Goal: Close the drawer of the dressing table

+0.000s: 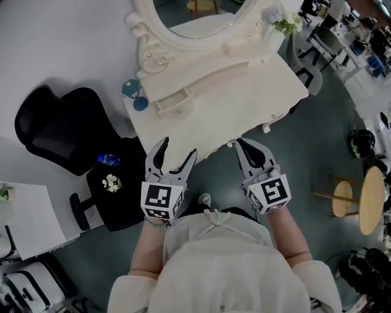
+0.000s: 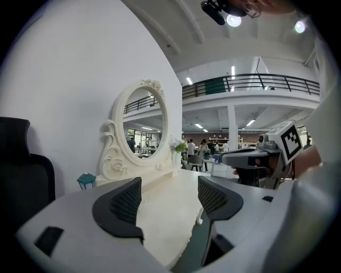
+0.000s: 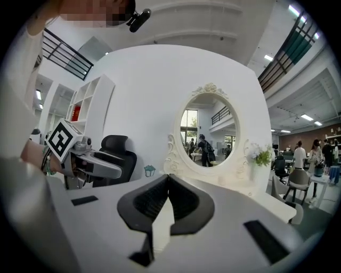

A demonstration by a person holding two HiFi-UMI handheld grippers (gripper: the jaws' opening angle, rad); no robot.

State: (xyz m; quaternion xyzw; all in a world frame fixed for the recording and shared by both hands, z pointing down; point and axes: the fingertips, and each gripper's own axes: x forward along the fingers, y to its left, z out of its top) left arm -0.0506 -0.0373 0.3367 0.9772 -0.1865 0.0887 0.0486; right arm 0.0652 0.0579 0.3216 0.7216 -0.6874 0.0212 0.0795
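Observation:
The cream dressing table (image 1: 256,92) with its oval mirror (image 1: 201,15) stands in front of me in the head view. A small drawer (image 1: 175,103) under the mirror stand sticks out a little from its row over the tabletop. My left gripper (image 1: 178,148) hovers open and empty at the table's near edge, below the drawer. To its right, my right gripper (image 1: 243,145) is shut on nothing, also at the near edge. The left gripper view shows my open left gripper (image 2: 169,200) over the tabletop (image 2: 165,213). The right gripper view shows my right gripper (image 3: 168,181) with pads touching, facing the mirror (image 3: 209,128).
A black office chair (image 1: 61,128) and a black stool (image 1: 119,195) holding a blue bottle (image 1: 109,160) stand left of the table. A teal lantern (image 1: 130,89) sits at the table's left end, a flower vase (image 1: 282,24) at its right. A round wooden table (image 1: 371,198) is far right.

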